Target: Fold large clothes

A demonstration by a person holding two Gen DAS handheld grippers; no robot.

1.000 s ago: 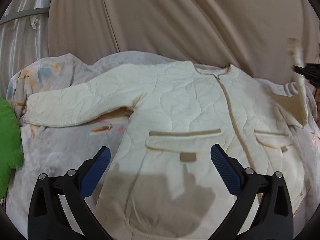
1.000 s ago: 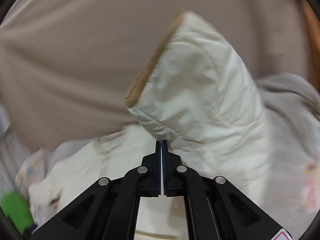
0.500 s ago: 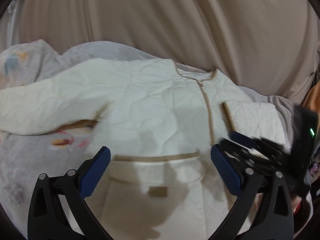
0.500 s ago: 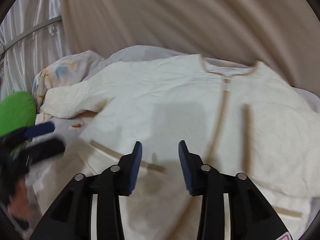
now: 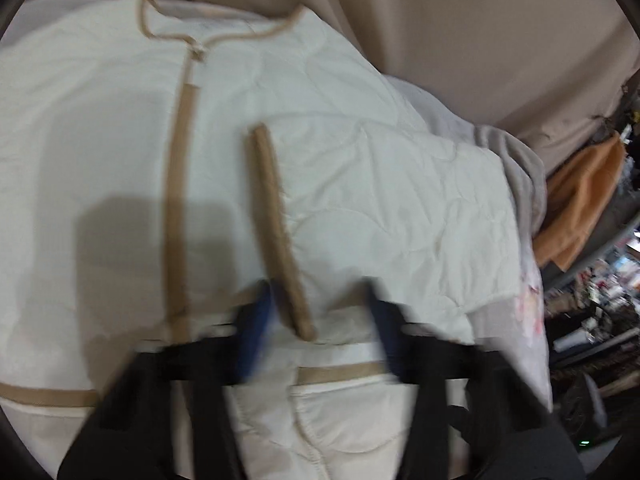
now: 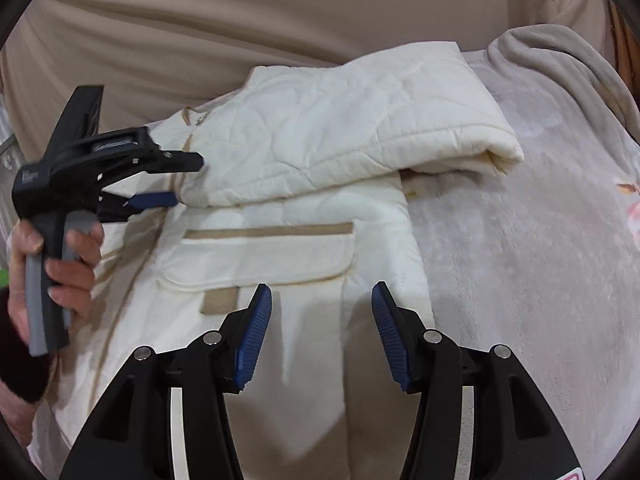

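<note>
A cream quilted jacket with tan trim lies front up on the bed. Its right sleeve is folded across the chest, the tan cuff near the front placket. My left gripper is open and empty, blurred, with the cuff's end between its fingers; it also shows in the right wrist view, open beside the folded sleeve's end. My right gripper is open and empty above the jacket's right pocket.
A grey blanket covers the bed to the right of the jacket. A beige curtain hangs behind. An orange cloth and cluttered shelves stand at the right in the left wrist view.
My right gripper laid the sleeve across the chest, let go and opened, then pulled back over the pocket. My left gripper moved right to the folded cuff.
</note>
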